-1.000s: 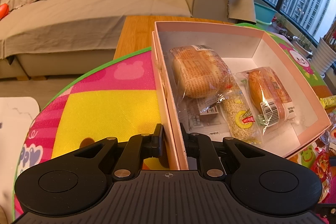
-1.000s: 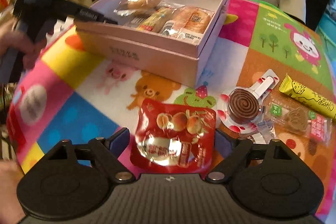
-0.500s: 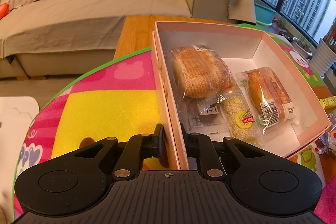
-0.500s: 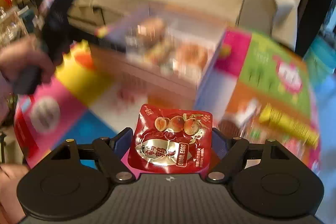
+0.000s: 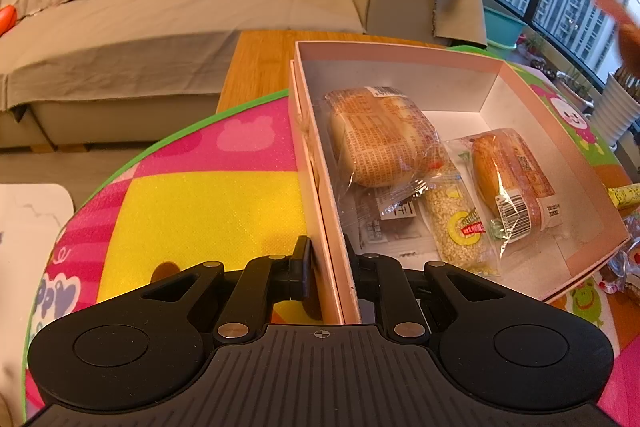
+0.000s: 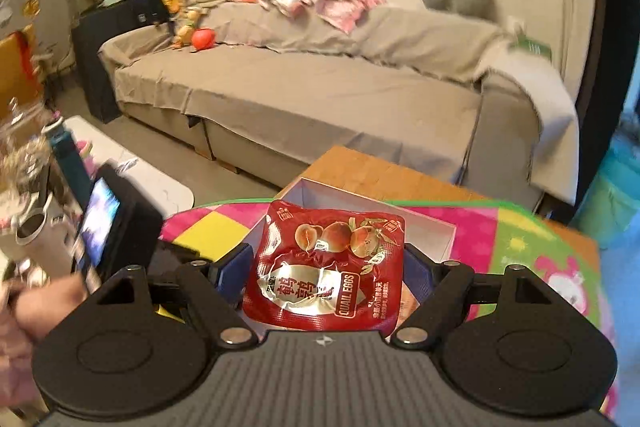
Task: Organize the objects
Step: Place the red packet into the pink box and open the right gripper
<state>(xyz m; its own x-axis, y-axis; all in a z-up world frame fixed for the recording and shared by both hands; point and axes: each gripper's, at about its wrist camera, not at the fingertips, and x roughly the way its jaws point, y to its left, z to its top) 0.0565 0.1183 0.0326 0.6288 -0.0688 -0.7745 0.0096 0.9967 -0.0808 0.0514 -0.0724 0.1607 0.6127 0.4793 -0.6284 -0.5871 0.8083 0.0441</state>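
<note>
Grippers are each clamping something: the left gripper point(image 5: 329, 269) is pinching the near wall of the pink box point(image 5: 400, 53), nearly shut. The right gripper point(image 6: 326, 265) is holding a red quail-egg pouch point(image 6: 326, 271) between widely spread fingers, in the air in front of the box, which is sitting on the colourful mat point(image 5: 192, 211).

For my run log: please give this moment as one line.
left gripper: shut on pink box wall | right gripper: holds quail egg packet
</note>
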